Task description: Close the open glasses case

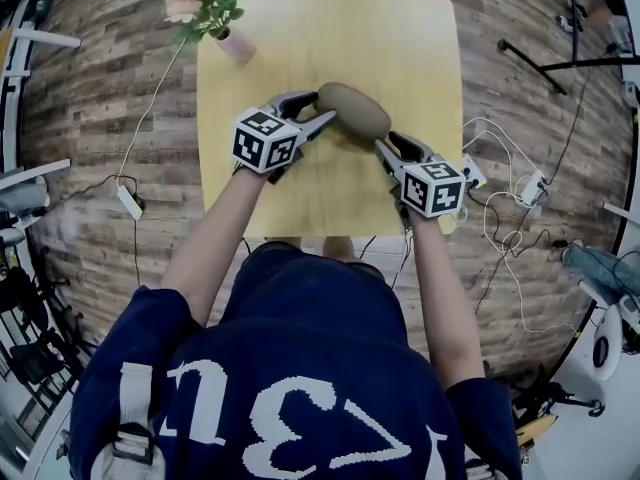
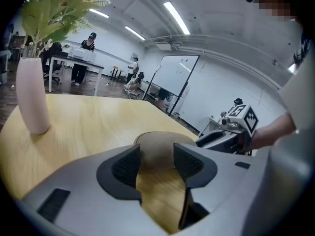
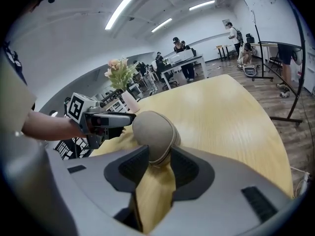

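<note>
A tan oval glasses case (image 1: pixel 352 110) lies in the middle of the wooden table (image 1: pixel 300 188), its lid down on the base with only a thin seam showing. My left gripper (image 1: pixel 315 108) stands open at the case's left end. In the left gripper view the case (image 2: pixel 157 146) sits just past the left gripper (image 2: pixel 156 161), touching neither pad. My right gripper (image 1: pixel 385 146) is at the case's right end. In the right gripper view the near tip of the case (image 3: pixel 152 129) is pinched between the pads of the right gripper (image 3: pixel 158 167).
A pink vase (image 1: pixel 235 46) with flowers stands at the table's far left corner, and shows again as the vase (image 2: pixel 32 100) in the left gripper view. Cables and a power strip (image 1: pixel 510 218) lie on the floor to the right. People stand at desks far behind.
</note>
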